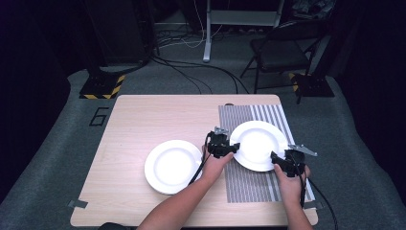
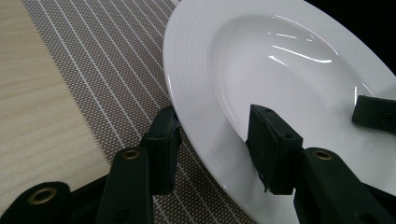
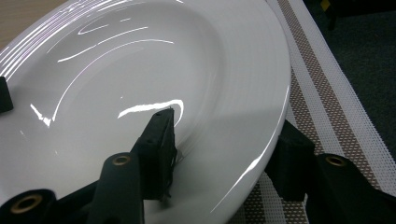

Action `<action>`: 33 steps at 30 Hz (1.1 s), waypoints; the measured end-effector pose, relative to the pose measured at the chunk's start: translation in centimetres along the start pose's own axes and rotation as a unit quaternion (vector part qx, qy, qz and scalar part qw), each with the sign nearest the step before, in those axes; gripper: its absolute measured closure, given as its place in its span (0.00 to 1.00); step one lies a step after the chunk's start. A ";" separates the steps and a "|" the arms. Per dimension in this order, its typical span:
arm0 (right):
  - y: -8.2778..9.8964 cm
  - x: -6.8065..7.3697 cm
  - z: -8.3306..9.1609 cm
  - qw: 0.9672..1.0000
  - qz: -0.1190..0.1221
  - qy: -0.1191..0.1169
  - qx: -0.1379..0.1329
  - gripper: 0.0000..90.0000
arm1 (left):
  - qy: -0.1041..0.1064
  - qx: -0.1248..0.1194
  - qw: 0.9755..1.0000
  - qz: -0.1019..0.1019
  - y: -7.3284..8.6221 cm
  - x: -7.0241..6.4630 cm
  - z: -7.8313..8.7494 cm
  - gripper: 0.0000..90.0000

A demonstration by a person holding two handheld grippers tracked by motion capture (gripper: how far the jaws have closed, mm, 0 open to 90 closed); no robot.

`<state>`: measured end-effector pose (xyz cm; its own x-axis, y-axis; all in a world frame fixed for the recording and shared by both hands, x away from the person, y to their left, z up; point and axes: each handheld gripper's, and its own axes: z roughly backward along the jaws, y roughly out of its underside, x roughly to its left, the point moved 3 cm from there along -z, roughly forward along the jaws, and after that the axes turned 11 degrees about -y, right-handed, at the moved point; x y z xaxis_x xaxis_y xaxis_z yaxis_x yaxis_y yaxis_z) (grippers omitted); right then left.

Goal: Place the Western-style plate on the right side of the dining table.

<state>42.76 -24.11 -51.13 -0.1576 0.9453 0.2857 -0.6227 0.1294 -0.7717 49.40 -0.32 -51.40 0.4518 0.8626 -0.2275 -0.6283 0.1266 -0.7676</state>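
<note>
A white deep plate (image 1: 257, 143) lies over a striped placemat (image 1: 249, 184) on the right half of the wooden table (image 1: 143, 115). My left gripper (image 1: 225, 149) is shut on its left rim. In the left gripper view (image 2: 217, 140) one pad sits tucked under the rim's edge and the other rests on the plate (image 2: 261, 60) inside. My right gripper (image 1: 280, 160) is shut on the near right rim. In the right gripper view (image 3: 226, 144) one pad rests on top of the plate (image 3: 154, 60) and the other sits beneath the rim.
A second white plate (image 1: 172, 166) rests on bare wood just left of my left hand. Beyond the table stand a folding chair (image 1: 282, 48) and floor cables (image 1: 191, 72). The far half of the table holds nothing.
</note>
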 end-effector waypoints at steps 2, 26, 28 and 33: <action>0.1 -0.1 -0.2 1.000 -0.001 0.002 0.002 0.53 | -0.003 -0.001 1.000 -0.001 0.1 -0.1 -0.1 0.61; 0.5 -0.7 -0.9 0.999 -0.003 0.032 0.010 0.53 | -0.025 0.011 1.000 -0.009 0.6 -0.7 -1.6 0.59; 0.6 -0.8 -1.0 0.999 -0.003 0.034 0.009 0.53 | -0.025 0.011 1.000 -0.012 0.6 -0.7 -1.7 0.59; 0.9 -1.1 -1.2 0.999 -0.008 0.036 0.014 0.53 | -0.027 0.012 0.999 -0.014 0.7 -0.7 -2.0 0.59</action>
<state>43.34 -24.67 -52.81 -0.0923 0.9626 0.2546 -0.6456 0.1368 -0.7513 49.85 -1.82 -52.97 0.4361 0.8831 -0.1729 -0.6310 0.1631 -0.7585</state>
